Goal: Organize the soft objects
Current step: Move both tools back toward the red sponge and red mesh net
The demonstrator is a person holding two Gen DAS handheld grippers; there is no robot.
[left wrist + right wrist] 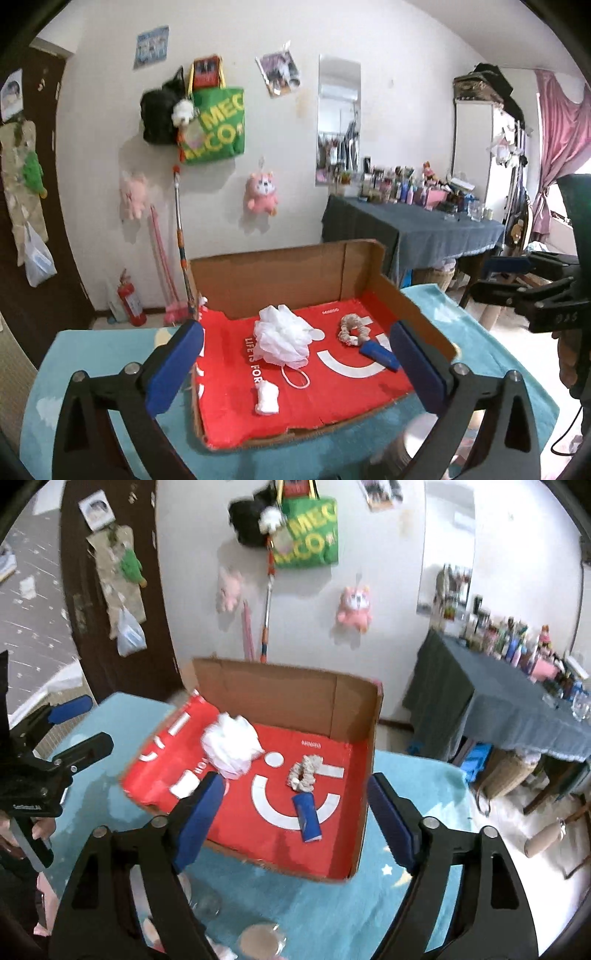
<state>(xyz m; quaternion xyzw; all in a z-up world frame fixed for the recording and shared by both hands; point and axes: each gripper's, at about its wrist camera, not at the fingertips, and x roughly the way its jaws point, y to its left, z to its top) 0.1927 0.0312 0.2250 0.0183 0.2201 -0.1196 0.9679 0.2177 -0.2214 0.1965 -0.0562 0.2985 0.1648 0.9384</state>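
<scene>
A shallow cardboard box (pixel 280 273) (pixel 288 698) with a red floor lies on the teal cloth. Inside it are a white mesh bath puff (pixel 282 339) (pixel 232 747), a small white wad (pixel 266 398) (pixel 184 783), a beige scrunchie (pixel 352 329) (pixel 303 773) and a blue roll (pixel 380 357) (pixel 307 818). My left gripper (pixel 295 369) hovers open before the box's near edge, nothing between its blue pads. My right gripper (pixel 297 821) stands open over the box's near side, empty. Each gripper shows at the edge of the other's view: the right one (pixel 517 280), the left one (pixel 74 723).
The teal cloth (pixel 110 347) (pixel 424 775) covers the table under the box. Blurred glass jars (pixel 258 941) stand near the front edge. A dark-clothed table (pixel 406 225) crowded with bottles stands at the back right. Plush toys and bags hang on the wall. A hand (pixel 40 829) holds the left gripper.
</scene>
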